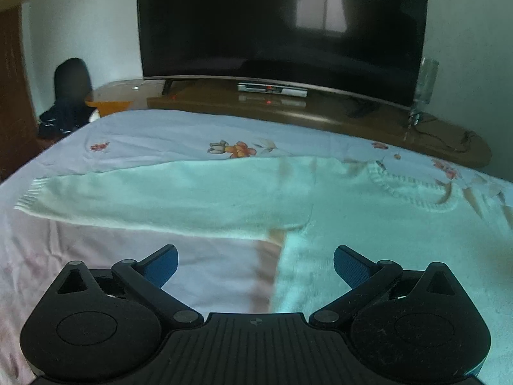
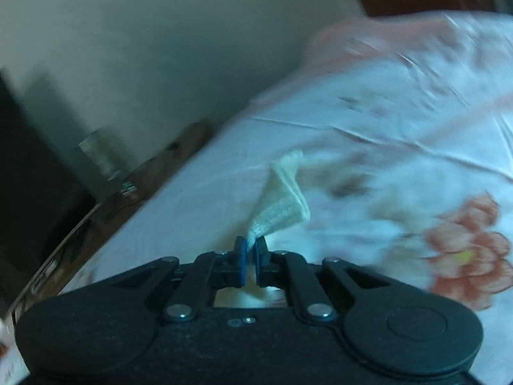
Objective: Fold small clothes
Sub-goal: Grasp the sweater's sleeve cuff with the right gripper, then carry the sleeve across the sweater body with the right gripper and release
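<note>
- Right gripper [image 2: 250,246] is clenched on a cream knitted edge of the sweater [image 2: 283,197]; the fabric stands up from between its blue pads [image 2: 241,264] as a folded flap.
- Left gripper [image 1: 255,264] is released, its two blue pads spread wide with nothing between them, hovering over the sweater's near side edge.
- One pale sweater [image 1: 368,224] lies flat on the bed, its ribbed collar [image 1: 413,194] to the far right and one sleeve [image 1: 144,195] stretched left, ending in a ribbed cuff.
- Under it is one floral bedsheet [image 1: 154,134], with orange and pink blooms.
- Beyond the bed's far edge runs a wooden shelf [image 1: 336,112] carrying one dark television [image 1: 282,25], one small box [image 1: 272,89] with red lights too blurred to read, and a clear glass [image 1: 424,83] at the right.
- No readable writing shows.
</note>
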Action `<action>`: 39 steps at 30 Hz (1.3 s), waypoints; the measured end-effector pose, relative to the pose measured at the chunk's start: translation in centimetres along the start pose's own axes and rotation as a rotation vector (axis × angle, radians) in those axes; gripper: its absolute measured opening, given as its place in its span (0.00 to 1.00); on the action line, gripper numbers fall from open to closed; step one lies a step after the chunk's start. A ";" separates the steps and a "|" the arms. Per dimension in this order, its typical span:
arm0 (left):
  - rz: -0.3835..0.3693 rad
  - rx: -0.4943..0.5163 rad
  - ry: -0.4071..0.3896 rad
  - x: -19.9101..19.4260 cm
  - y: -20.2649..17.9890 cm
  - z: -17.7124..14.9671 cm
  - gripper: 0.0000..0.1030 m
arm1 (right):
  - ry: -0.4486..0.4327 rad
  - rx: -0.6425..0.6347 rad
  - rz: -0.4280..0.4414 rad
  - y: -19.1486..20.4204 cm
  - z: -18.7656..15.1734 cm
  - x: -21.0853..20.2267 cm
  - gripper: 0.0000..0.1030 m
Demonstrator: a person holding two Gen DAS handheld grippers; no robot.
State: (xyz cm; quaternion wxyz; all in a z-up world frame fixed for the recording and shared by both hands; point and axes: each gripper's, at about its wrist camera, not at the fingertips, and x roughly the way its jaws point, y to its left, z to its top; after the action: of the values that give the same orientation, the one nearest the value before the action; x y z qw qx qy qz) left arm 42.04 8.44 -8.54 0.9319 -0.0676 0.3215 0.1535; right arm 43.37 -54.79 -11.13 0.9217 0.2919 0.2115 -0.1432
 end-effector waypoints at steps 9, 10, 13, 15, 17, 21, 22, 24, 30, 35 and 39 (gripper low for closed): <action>-0.058 -0.041 0.031 3.5 5.3 2.5 1.00 | 0.125 -0.346 0.289 21.8 -10.8 -2.1 0.06; -0.066 -0.038 0.033 3.6 6.2 2.8 1.00 | 0.151 -0.376 0.306 23.8 -12.5 -1.8 0.06; -0.038 -0.028 0.012 3.3 8.1 3.8 1.00 | 0.238 -0.448 0.357 29.8 -18.4 -1.2 0.06; -0.065 -0.035 0.010 3.1 8.9 4.3 1.00 | 0.284 -0.472 0.395 32.8 -21.6 -0.8 0.06; -0.106 -0.041 0.010 2.9 9.1 4.7 1.00 | 0.314 -0.509 0.419 35.8 -24.4 -1.0 0.06; -0.197 -0.040 0.025 2.9 7.9 4.7 1.00 | 0.363 -0.570 0.475 38.9 -27.9 -1.1 0.20; -0.227 -0.034 0.031 2.9 7.1 4.6 1.00 | 0.345 -0.586 0.481 39.1 -28.0 -1.7 0.22; -0.282 -0.033 0.040 3.0 5.1 4.5 1.00 | 0.313 -0.606 0.495 38.3 -27.3 -3.3 0.23; -0.447 -0.009 0.167 5.5 -2.4 3.6 0.44 | 0.235 -0.540 0.422 31.4 -22.5 -6.0 0.25; -0.432 -0.043 0.249 8.3 -5.2 2.5 0.36 | 0.206 -0.444 0.366 27.0 -19.2 -6.1 0.25; -0.421 -0.063 0.246 9.3 -6.2 2.2 0.07 | 0.195 -0.390 0.320 23.8 -17.3 -6.3 0.25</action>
State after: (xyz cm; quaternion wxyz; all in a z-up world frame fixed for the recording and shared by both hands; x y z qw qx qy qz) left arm 52.28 5.34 -12.41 0.8946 -0.1802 0.4066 -0.0437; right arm 41.80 -24.83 -9.60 0.9467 0.1509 0.2740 0.0765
